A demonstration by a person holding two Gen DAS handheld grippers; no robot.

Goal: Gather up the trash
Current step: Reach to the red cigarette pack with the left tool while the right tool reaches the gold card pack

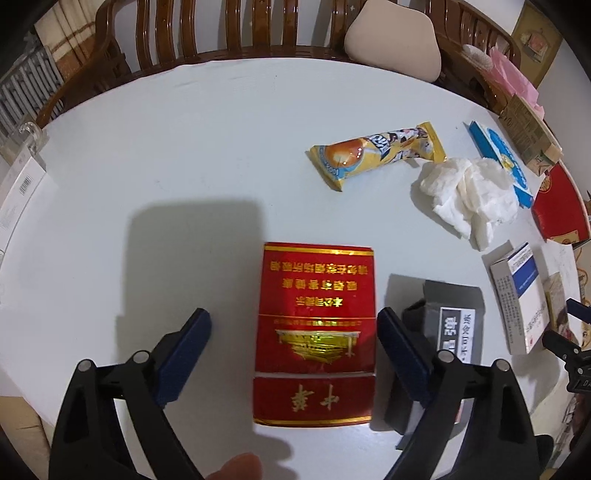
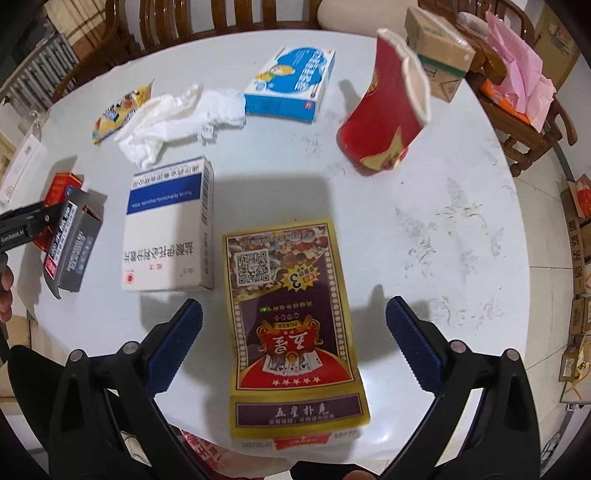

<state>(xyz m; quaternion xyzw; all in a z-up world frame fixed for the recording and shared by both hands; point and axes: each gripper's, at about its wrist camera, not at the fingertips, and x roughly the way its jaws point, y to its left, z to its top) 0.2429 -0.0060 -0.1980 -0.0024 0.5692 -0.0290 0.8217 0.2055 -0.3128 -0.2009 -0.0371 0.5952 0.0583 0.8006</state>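
Note:
My left gripper (image 1: 293, 325) is open, its fingers on either side of a red cigarette pack (image 1: 316, 314) lying on the white round table (image 1: 184, 147). My right gripper (image 2: 294, 317) is open around a yellow and purple playing-card box (image 2: 291, 317) near the table's front edge. Other trash on the table: a yellow snack wrapper (image 1: 376, 153), a crumpled white tissue (image 1: 469, 194), a grey cigarette pack (image 1: 454, 325), a white and blue medicine box (image 2: 170, 229), a blue medicine box (image 2: 290, 83) and a squashed red paper cup (image 2: 384, 118).
Wooden chairs (image 1: 229, 29) stand behind the table, one with a beige cushion (image 1: 395, 37). A cardboard box (image 2: 439, 48) sits at the table's far right edge. Pink bags (image 2: 517, 77) lie on a chair at right. Cartons (image 2: 580, 236) stand on the floor.

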